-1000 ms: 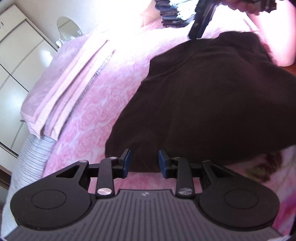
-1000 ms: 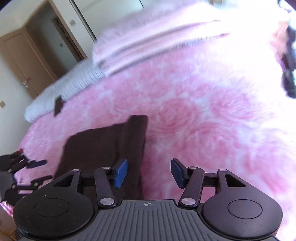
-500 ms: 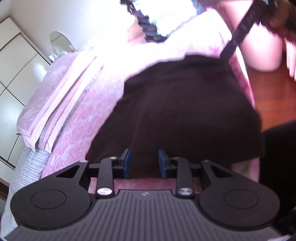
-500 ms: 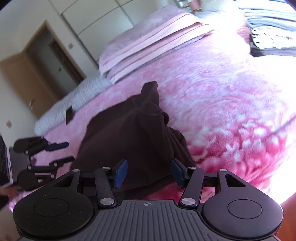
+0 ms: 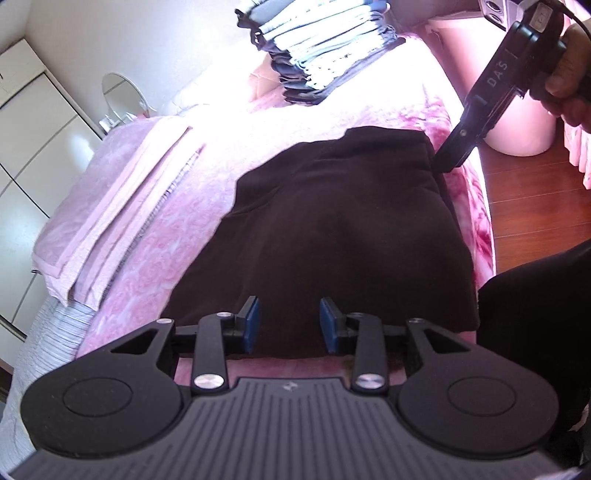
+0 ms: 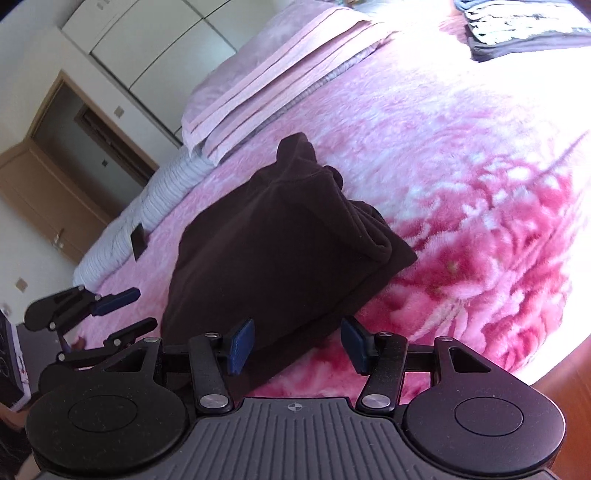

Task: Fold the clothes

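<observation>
A dark brown garment (image 5: pixel 332 229) lies folded on the pink floral bedspread (image 5: pixel 147 240); it also shows in the right wrist view (image 6: pixel 273 240). My left gripper (image 5: pixel 290 325) is open and empty just above the garment's near edge. My right gripper (image 6: pixel 297 345) is open and empty over the garment's corner near the bed edge. In the left wrist view the right gripper (image 5: pixel 454 151) shows at the garment's far right corner. In the right wrist view the left gripper (image 6: pixel 125 310) shows open at the left.
A stack of folded clothes (image 5: pixel 317 59) sits at the far side of the bed, also in the right wrist view (image 6: pixel 524 29). Folded pink bedding (image 5: pixel 110 210) lies to the left. A dark phone (image 6: pixel 138 240) rests on the striped sheet. Wooden floor (image 5: pixel 535 192) lies to the right.
Both grippers have pulled back from the garment toward the bed edge. The garment now lies as a neater folded shape, with the right side folded over.
</observation>
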A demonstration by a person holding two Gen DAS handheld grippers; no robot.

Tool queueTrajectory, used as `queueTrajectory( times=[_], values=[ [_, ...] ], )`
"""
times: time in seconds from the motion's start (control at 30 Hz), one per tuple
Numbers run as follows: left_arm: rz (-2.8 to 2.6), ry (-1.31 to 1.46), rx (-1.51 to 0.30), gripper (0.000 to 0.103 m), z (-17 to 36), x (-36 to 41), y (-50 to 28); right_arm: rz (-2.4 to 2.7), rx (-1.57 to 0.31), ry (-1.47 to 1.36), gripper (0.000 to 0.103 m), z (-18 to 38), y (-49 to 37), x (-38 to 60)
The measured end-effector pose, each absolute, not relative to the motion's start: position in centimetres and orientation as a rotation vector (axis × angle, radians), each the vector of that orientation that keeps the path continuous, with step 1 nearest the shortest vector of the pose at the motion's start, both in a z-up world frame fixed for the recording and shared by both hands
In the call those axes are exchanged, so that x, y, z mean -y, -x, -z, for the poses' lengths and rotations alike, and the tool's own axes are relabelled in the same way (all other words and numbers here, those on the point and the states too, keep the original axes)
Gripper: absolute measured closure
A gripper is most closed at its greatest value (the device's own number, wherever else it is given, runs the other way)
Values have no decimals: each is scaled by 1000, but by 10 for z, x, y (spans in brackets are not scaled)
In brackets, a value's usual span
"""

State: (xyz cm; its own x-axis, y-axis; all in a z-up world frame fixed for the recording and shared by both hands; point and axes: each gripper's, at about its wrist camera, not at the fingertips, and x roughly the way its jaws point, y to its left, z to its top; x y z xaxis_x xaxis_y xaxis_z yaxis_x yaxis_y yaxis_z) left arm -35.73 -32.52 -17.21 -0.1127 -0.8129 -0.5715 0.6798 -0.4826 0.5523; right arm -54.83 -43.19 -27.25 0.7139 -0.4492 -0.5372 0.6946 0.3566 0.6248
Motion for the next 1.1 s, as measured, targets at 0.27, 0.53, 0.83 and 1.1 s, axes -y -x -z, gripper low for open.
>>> queueTrajectory(
  times=[0.27, 0.53, 0.83, 1.1],
  values=[
    [1803, -1015, 152, 71, 175, 324, 345, 825, -162, -978, 47, 277, 553, 432],
    [1819, -999, 138, 70, 178, 331, 347, 709, -66, -1260, 47, 299, 543, 448],
    [1825, -1020, 138, 68, 180, 334, 348, 853, 105, -1160, 48, 299, 559, 474],
    [1822, -1046, 156, 65, 179, 336, 351, 900, 58, -1145, 101, 297, 569, 479]
  ],
)
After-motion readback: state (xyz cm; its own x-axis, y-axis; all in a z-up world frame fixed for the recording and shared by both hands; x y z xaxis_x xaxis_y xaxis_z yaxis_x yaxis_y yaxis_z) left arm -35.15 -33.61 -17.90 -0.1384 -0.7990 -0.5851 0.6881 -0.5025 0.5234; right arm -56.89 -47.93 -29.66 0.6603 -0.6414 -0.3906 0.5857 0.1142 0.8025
